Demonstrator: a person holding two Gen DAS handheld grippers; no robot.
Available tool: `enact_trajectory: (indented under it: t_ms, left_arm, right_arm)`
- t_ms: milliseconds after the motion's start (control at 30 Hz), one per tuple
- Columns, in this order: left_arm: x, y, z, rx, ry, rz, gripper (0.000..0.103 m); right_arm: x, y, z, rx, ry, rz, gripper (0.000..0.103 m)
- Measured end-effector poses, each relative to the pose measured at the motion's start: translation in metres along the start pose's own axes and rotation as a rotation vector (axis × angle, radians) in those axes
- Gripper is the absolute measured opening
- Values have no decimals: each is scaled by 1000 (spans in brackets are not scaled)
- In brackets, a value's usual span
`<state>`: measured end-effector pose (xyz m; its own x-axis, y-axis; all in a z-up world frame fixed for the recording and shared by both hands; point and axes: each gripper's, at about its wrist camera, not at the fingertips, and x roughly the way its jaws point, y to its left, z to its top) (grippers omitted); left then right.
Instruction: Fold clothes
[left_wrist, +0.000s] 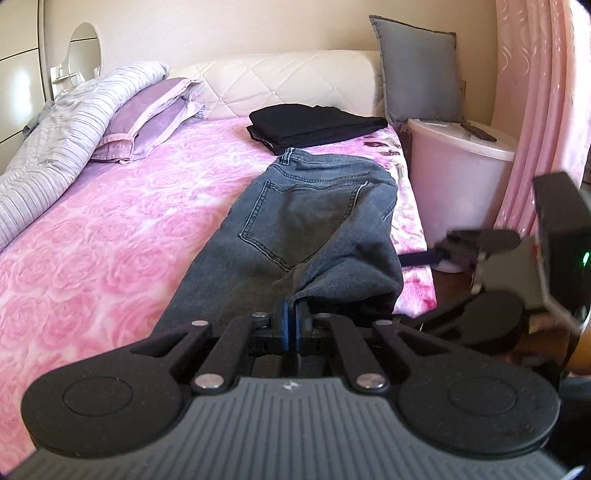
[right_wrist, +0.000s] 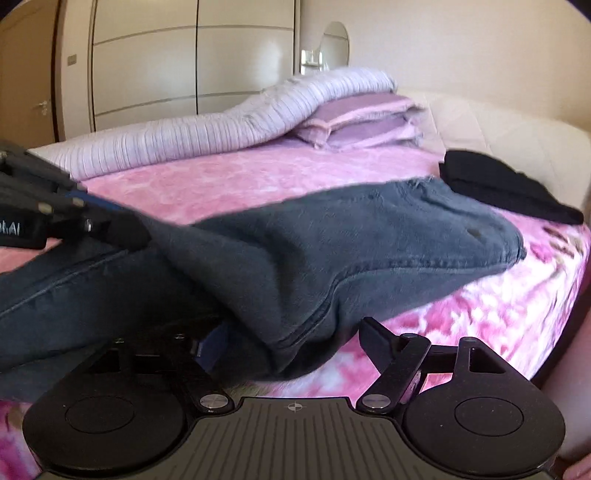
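The left gripper (left_wrist: 291, 325) is made of black plastic, with two big round discs at the sides, flat black bars joined by shiny silver screws, and blue pads (left_wrist: 284, 321) on its fingertips. A grey ribbed plate with a small cross mark is seen between the discs. The right gripper (right_wrist: 291, 347) is built the same way, with black discs, silver screws, a grey ribbed plate and a blue pad (right_wrist: 212, 347), and a small green light is seen on its black box in the left wrist view.
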<state>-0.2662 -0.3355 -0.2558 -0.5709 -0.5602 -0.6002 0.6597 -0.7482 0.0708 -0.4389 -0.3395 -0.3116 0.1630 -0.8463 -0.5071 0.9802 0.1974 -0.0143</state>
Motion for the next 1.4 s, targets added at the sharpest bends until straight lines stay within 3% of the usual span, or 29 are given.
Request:
enact_trajectory:
  t_ms: [100,167,367,433,467,567,700,867,1033,1233,1400]
  left_arm:
    - [-1,-9,-3,42,-4,-26,5]
    - [-1,-18,-6,80,-5,-27,4]
    - [-5,-37,-11,173,-14,-13,4]
    - [-5,-46,-15,261,-6,18,4]
    - [-5,-53,-18,317,-1,33,4]
    - [-4,-79,-30,496,8,40,5]
    - [9,-110,-53,697,46,45,5]
    - [15,-131,-79,784,87,25,4]
    - [3,-124,-78,700,92,-5,6]
    - [-26,-82,-53,387,16,-82,8]
    - [-18,-48,-43,264,26,25,8]
  right_arm:
    - [-20,-9,7,8,-73,-79,76]
    - [-27,-12,9,-22,-77,-101,75]
    - [-13,4,-2,-115,-17,-79,70]
    - [1,5,-7,-212,42,-91,50]
    - [-2,2,-7,-253,51,-98,45]
    - [-35,-5,-5,-356,23,-143,45]
    - [-46,-4,-23,-459,112,-145,45]
    - [-46,-15,-38,-361,161,-133,45]
    - [-69,-34,-39,-191,174,-74,45]
    - [-95,-65,-16,28,64,29,45]
    - [-68,-82,20,88,17,68,45]
